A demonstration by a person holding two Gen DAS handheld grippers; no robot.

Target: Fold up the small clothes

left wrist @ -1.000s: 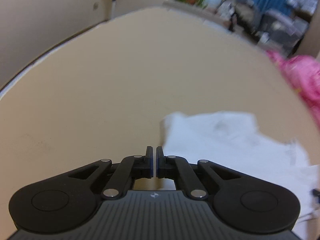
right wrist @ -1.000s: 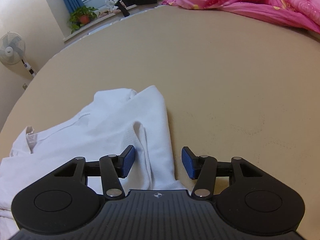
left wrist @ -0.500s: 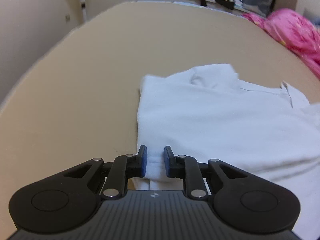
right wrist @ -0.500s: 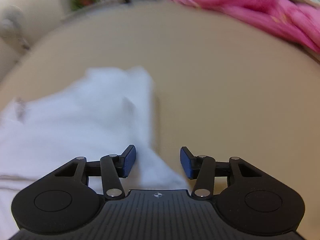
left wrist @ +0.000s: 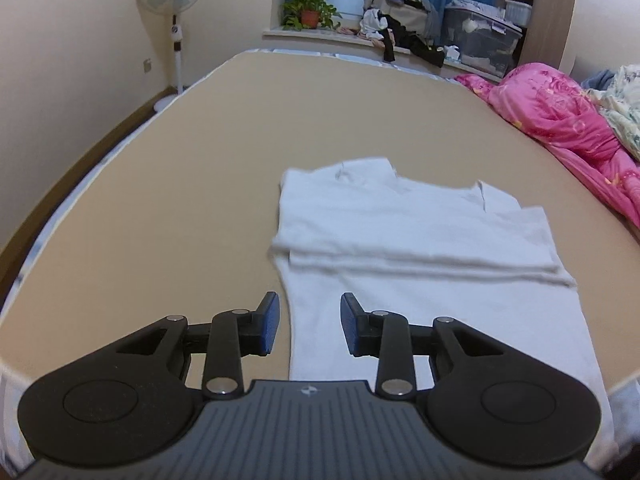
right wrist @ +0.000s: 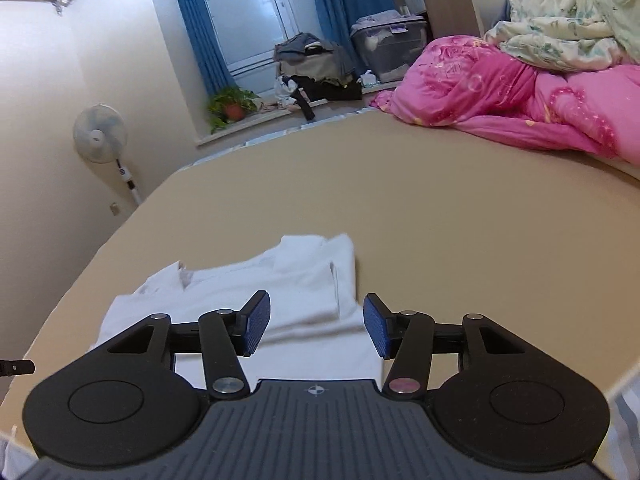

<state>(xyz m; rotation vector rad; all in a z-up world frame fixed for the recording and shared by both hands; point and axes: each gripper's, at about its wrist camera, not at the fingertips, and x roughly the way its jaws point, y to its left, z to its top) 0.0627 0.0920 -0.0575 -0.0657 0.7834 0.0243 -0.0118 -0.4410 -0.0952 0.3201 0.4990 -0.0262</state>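
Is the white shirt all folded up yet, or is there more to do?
Not yet. Done: the white shirt lies flat on the tan bed, with one part already folded across it, its edge making a line. In hand: nothing. The left tongs have just been opening and hold nothing; the right tongs are open and empty too. Left: the bottom part nearest the tongs likely needs folding up.

Tan bed [left wrist: 180,184]: white shirt [left wrist: 400,232], pink quilt [left wrist: 560,128].
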